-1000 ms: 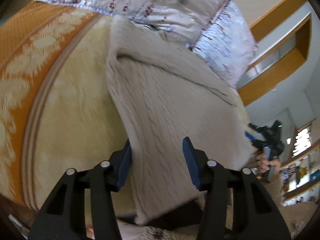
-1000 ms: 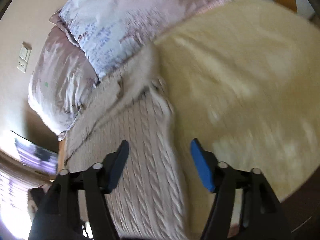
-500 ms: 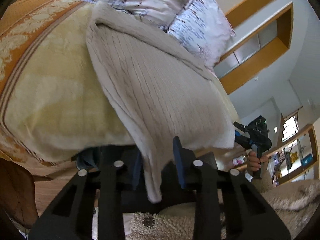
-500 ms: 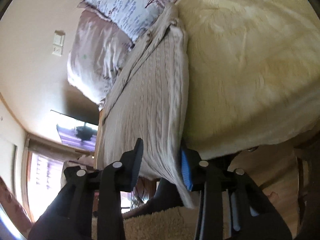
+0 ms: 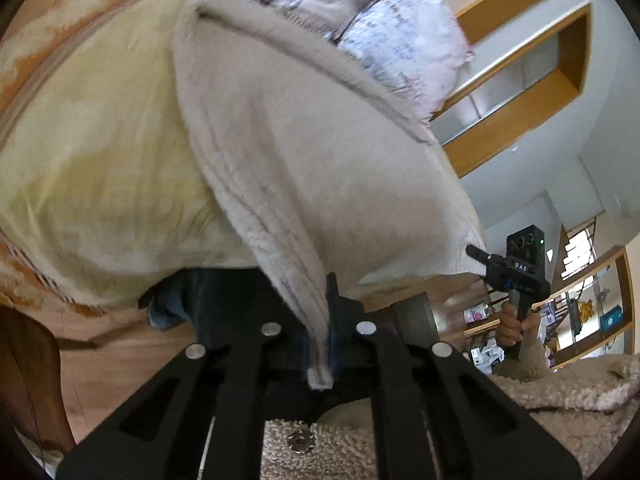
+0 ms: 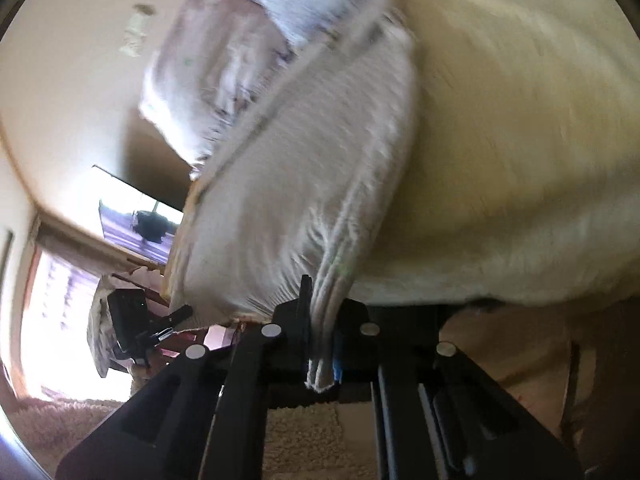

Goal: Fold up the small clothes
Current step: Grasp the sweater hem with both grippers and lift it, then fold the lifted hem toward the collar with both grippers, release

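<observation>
Left hand-held gripper (image 5: 318,344) has its jaws pinched narrow on one bottom corner of the cream knit sweater (image 5: 320,168), the doubled hem edge poking out just behind the blue pads. Right hand-held gripper (image 6: 320,344) is clamped the same way on the opposite bottom corner — several layers of knit edge show between its jaws. From the left wrist view the right tool can also be seen at the far corner of the hem, held in the person's hand (image 5: 514,326).

The sweater lies lengthwise on the yellow bedspread (image 5: 104,168), its upper end reaching the patterned pillows (image 5: 384,40) at the head of the bed (image 6: 520,120), while its hem end hangs off the near edge of the mattress, where both tools hold it. Both views are blurred, so the knit's finer detail is hard to read.

By the look of it, the step in hand is the lengthwise fold: both bottom corners are secured and the hem is ready to travel. The next move probably calls for lifting the two corners together, keeping them level and the hem taut between them, then carrying them up over the body toward the pillow end and laying the hem down near the shoulders — squarely, so the side edges line up. Uneven lift would skew the fold.
</observation>
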A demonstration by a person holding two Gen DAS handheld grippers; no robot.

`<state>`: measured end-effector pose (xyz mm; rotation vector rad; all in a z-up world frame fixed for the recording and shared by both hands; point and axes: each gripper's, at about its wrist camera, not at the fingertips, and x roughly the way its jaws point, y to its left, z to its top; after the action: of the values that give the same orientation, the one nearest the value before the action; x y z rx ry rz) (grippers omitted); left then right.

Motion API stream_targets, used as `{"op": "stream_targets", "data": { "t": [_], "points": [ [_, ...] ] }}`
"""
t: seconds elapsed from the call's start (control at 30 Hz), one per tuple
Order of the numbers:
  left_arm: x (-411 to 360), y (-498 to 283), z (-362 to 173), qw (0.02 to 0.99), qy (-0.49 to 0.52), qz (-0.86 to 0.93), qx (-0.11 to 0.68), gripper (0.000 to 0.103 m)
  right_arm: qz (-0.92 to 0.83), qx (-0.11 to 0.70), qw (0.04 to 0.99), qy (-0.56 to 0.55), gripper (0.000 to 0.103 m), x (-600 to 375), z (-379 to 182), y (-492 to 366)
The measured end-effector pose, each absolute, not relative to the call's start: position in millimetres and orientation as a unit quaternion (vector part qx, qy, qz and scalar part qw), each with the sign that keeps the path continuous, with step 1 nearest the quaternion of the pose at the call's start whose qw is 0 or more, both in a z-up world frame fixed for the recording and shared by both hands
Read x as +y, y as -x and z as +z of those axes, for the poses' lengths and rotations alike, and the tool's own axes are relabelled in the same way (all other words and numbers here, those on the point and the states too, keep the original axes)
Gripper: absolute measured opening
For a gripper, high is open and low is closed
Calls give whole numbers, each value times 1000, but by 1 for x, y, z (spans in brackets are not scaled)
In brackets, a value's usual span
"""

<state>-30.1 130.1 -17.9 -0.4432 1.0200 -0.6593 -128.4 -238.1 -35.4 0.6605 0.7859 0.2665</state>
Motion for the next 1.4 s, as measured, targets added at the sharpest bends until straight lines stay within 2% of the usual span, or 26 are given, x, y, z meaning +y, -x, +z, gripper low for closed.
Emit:
{"op": "stream_targets", "data": {
  "t": [0.23,0.53,0.87,1.17,1.4],
  "points": [
    [156,15,30,836,230,-299,400,6,106,250,931,-246,8,-226,26,138],
    [174,-30,83,883,221,-235,341,6,19,140,980,-141,8,-210,60,129],
    [159,-69,124,911,174,-212,307,6,-11,99,987,-124,8,-220,85,94],
    [140,-138,171,933,137,-189,275,6,-26,75,991,-104,8,-220,128,41],
    [140,-200,153,926,152,-166,302,6,-44,106,987,-109,8,-230,133,-23]
  ]
}}
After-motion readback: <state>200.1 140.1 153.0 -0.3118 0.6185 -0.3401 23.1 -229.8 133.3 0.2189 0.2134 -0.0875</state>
